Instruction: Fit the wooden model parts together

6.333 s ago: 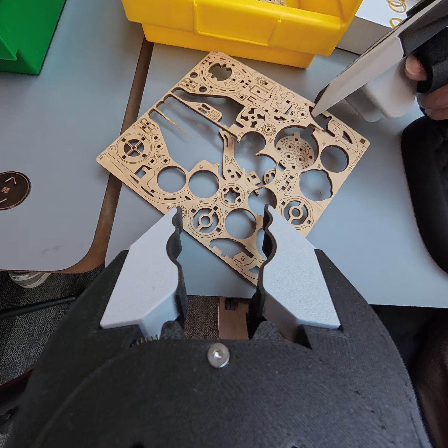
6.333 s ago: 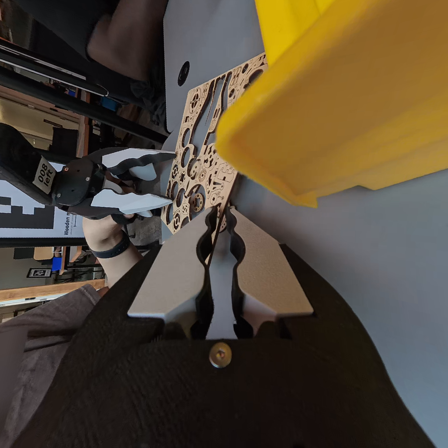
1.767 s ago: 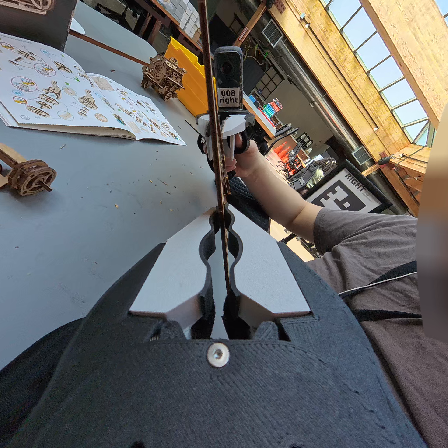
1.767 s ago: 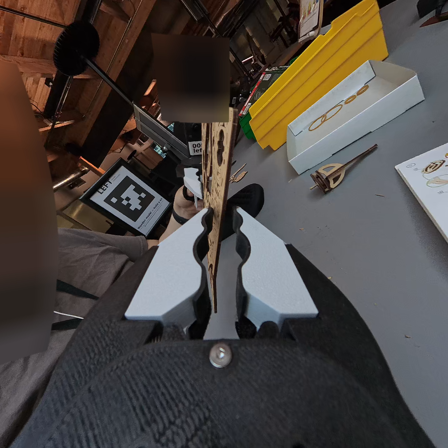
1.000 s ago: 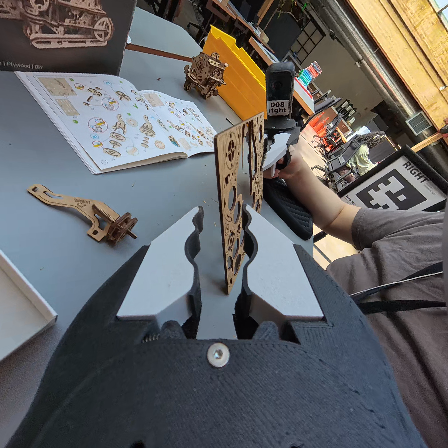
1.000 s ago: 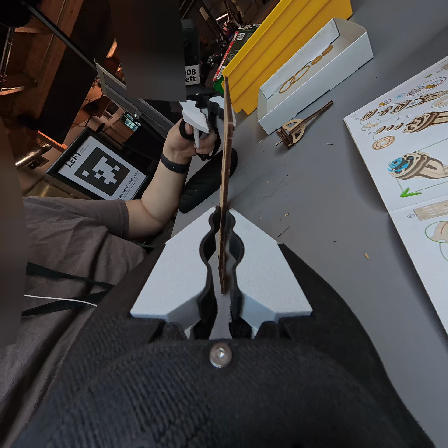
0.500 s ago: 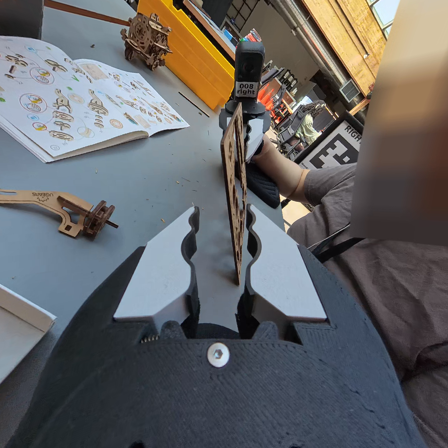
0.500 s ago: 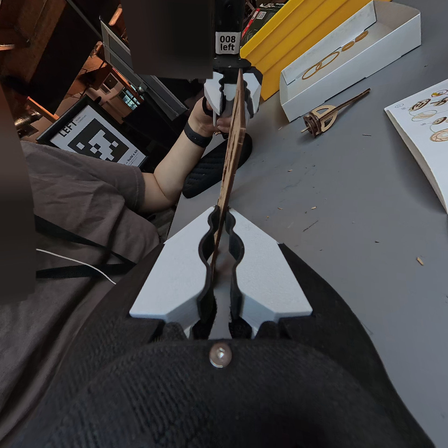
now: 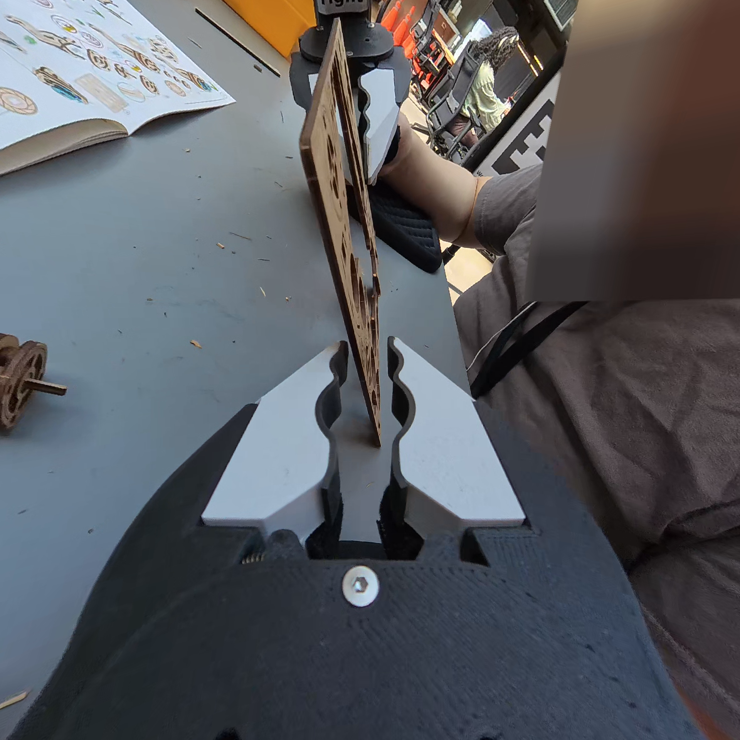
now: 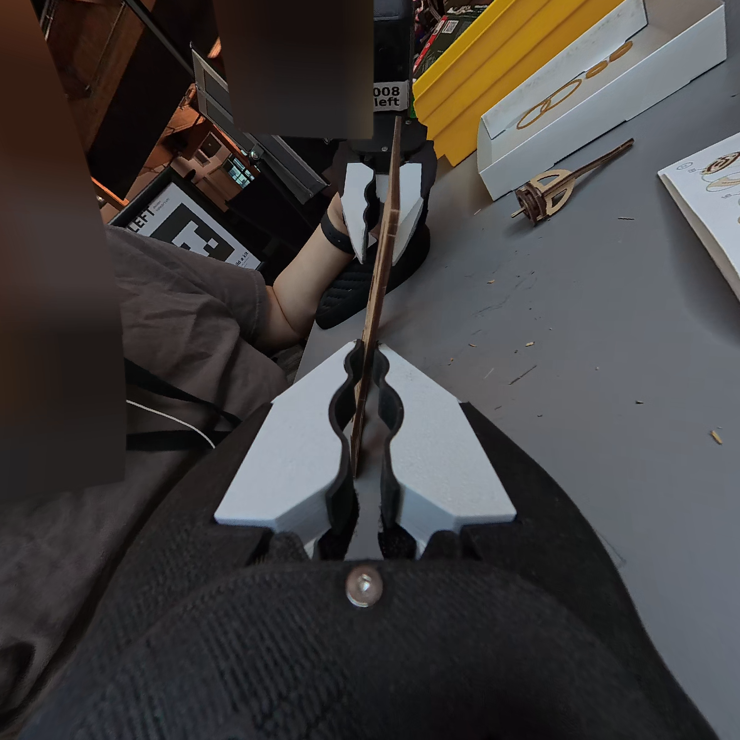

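Plywood parts sheet (image 9: 347,224) stands on edge at the centre of the left wrist view, its near corner down between the fingers of the left gripper (image 9: 363,352). Those fingers stand apart, with a gap on each side of the sheet, so they do not clamp it. At the top centre the right gripper (image 9: 352,176) holds the sheet's far end. An open instruction booklet (image 9: 92,76) lies at upper left on the grey table (image 9: 160,240), and a small wooden wheel assembly (image 9: 20,380) sits at the left edge.

In the right wrist view the same sheet (image 10: 380,256) runs edge-on up the middle of the frame. The right gripper (image 10: 366,348) is closed on its near end, the dark pads pressing both faces. Farther up, the left gripper (image 10: 378,256) straddles the far end with its fingers parted. A white tray (image 10: 600,104) and a yellow bin (image 10: 480,92) sit at upper right, with a wooden axle piece (image 10: 556,192) just beside the tray.
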